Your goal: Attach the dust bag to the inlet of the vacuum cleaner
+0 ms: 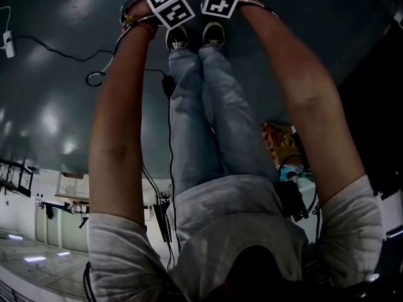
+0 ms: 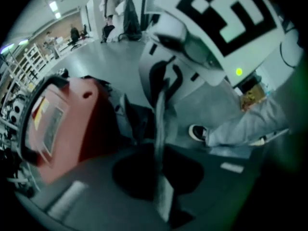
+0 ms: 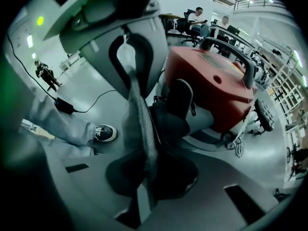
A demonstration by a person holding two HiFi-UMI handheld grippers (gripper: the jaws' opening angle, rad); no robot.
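A grey dust bag [image 3: 138, 112] is seen edge-on, stretched as a narrow band between the two tongs, which are held facing each other. The left gripper [image 2: 161, 186] is closed on one edge of the bag, and the right gripper [image 3: 144, 189] is clamped on the opposite edge; in each gripper view the cloth is seen to run from the shut jaws up to the other tool. The red vacuum cleaner [image 3: 211, 90] is stood on the grey floor [image 3: 86, 88] just behind the bag, apart from it, with its black handle [image 3: 246, 64] on top and a wheel [image 3: 264, 115] at its far side. A dark part at the machine's front is partly covered by the bag and cannot be made out clearly. In the head view the two marker cubes [image 1: 170, 5] are seen side by side at the ends of outstretched arms, directly above a pair of dark shoes [image 1: 177, 38] and blue jeans [image 1: 208, 112]. A black cable with an adapter [image 3: 64, 106] is laid on the floor beside the feet. Seated people [image 3: 197, 17] are visible at desks far behind the vacuum.
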